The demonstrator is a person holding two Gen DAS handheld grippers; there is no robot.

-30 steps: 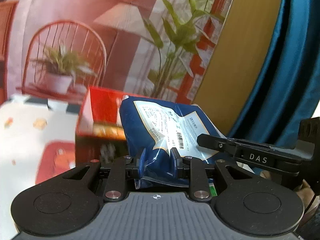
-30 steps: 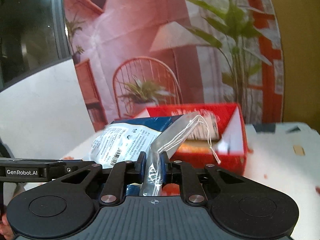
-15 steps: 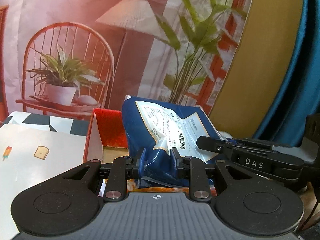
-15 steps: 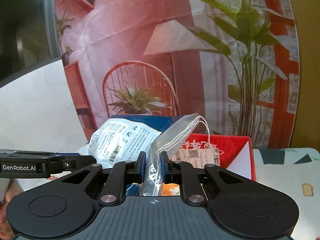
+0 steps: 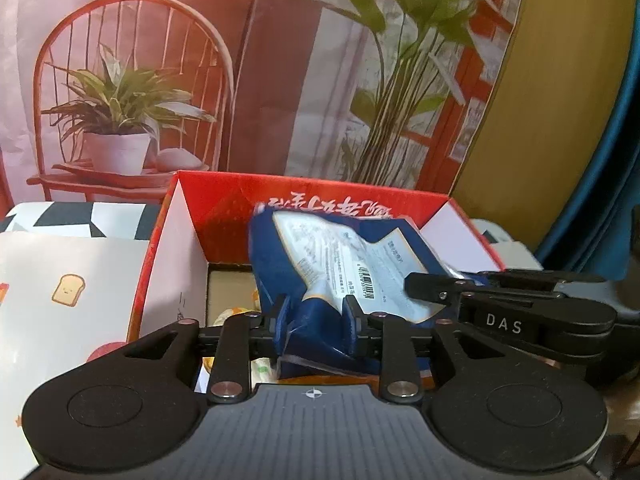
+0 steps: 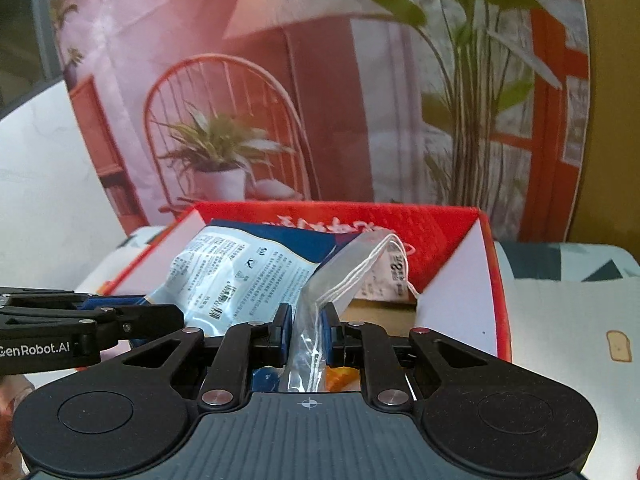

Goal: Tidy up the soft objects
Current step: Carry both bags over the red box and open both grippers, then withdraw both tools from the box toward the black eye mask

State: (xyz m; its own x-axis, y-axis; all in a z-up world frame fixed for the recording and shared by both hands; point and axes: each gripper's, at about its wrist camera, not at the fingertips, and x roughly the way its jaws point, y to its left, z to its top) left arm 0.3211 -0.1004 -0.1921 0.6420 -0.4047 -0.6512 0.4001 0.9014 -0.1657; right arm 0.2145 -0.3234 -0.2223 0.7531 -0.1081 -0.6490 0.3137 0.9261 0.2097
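A blue snack bag [image 5: 344, 252] with a white printed label hangs over the open red cardboard box [image 5: 224, 204]. My left gripper [image 5: 316, 316] has its pads against the bag's blue lower corner, and its jaws are opening. My right gripper [image 6: 308, 320] is shut on the bag's clear plastic seal edge [image 6: 352, 268]. In the right wrist view the bag [image 6: 256, 268] leans left over the red box [image 6: 452, 224]. The two grippers stand side by side, each showing at the edge of the other's view.
Orange and yellow packets [image 6: 340, 376] lie on the box floor under the bag. The box stands on a white tablecloth with toast prints [image 5: 68, 288]. A printed backdrop [image 5: 280, 80] rises just behind it. A blue curtain [image 5: 600, 160] hangs at the right.
Both grippers have carried the bag forward and down over the red box, which now looks larger and sits directly under the bag. The left jaws stand slightly wider.
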